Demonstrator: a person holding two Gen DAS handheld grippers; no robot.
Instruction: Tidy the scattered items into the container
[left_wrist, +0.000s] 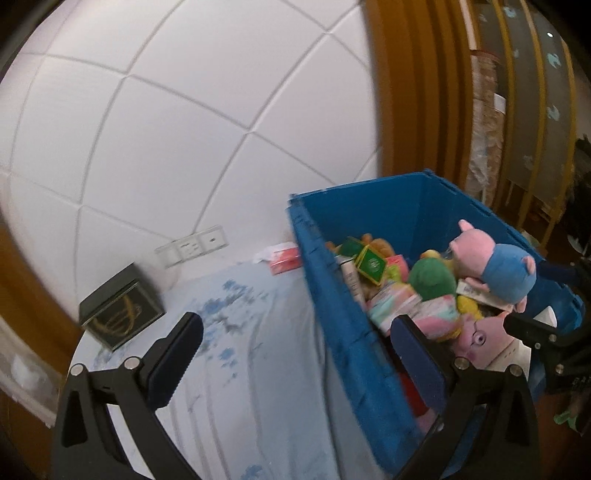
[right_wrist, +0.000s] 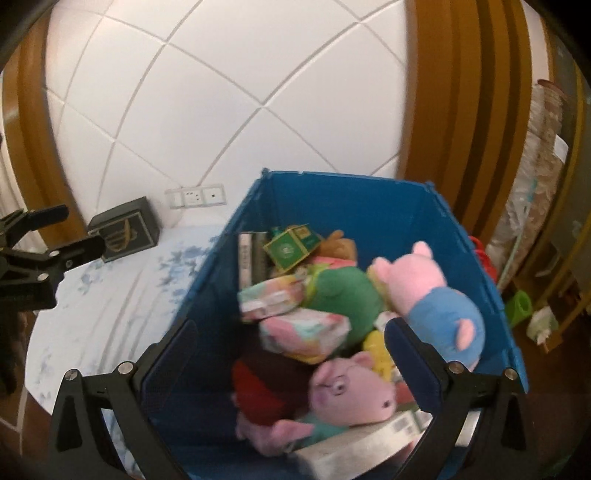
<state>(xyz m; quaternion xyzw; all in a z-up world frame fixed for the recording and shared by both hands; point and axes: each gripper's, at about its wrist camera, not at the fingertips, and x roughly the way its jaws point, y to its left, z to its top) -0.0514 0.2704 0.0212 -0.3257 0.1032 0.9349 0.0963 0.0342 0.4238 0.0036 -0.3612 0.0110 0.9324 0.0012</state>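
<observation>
black box: one dark box with a gold ring pattern is sitting at the far left of the table, against the tiled wall.
table: it is wearing a pale cloth with blue blotches; the bare stretch between the black box and the bin is showing nothing else.
wall socket: one socket plate is sitting low on the wall, behind the table.
red packet: one red and white packet is lying at the table's back edge, just beside the bin's outer wall and outside it.
left gripper: the left gripper is hovering over the bin's near left wall, fingers spread wide apart and gripping nothing.
blue bin: one open blue bin is standing on the right part of the table, filled with toys and boxes.
bin contents, left side: two upright tubes or cartons are leaning on the left wall; one green box is lying tilted beside them; two pastel packets are stacked in front.
bin contents, middle: one green plush, one brown plush behind it, one dark red item low down.
bin contents, right side: two pink pig plushes are lying here, one in blue on top, one with glasses nearer; something yellow is lying between them.
right gripper: the right gripper is hanging above the bin, fingers splayed and grasping nothing.
</observation>
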